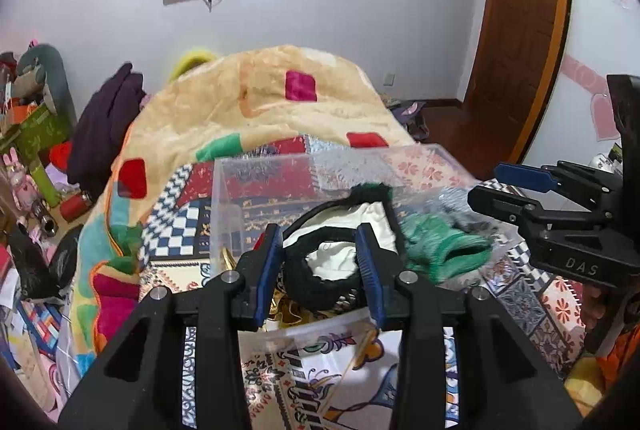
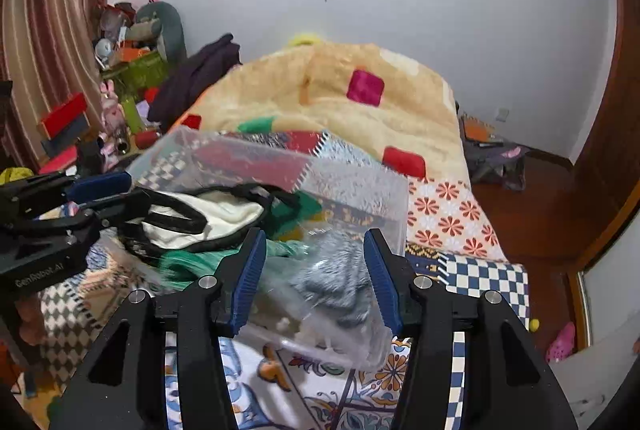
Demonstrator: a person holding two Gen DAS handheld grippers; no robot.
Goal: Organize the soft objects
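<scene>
A clear plastic bin (image 1: 264, 166) stands on the patterned bed cover. My left gripper (image 1: 320, 262) is shut on a white cloth item with black trim (image 1: 332, 258) and holds it over the bin; the item also shows in the right wrist view (image 2: 216, 214). A green fuzzy piece (image 1: 440, 250) and a grey fuzzy piece (image 2: 340, 278) lie in the bin. My right gripper (image 2: 316, 270) is open over the bin's right corner, above the grey piece, holding nothing. It also shows in the left wrist view (image 1: 520, 190), at the right.
A thick cream blanket with coloured squares (image 1: 280, 102) is heaped behind the bin. A dark purple garment (image 1: 104, 126) lies at its left. Cluttered toys and boxes (image 2: 120, 78) fill the left side. A wooden door (image 1: 520, 30) and dark floor are at the right.
</scene>
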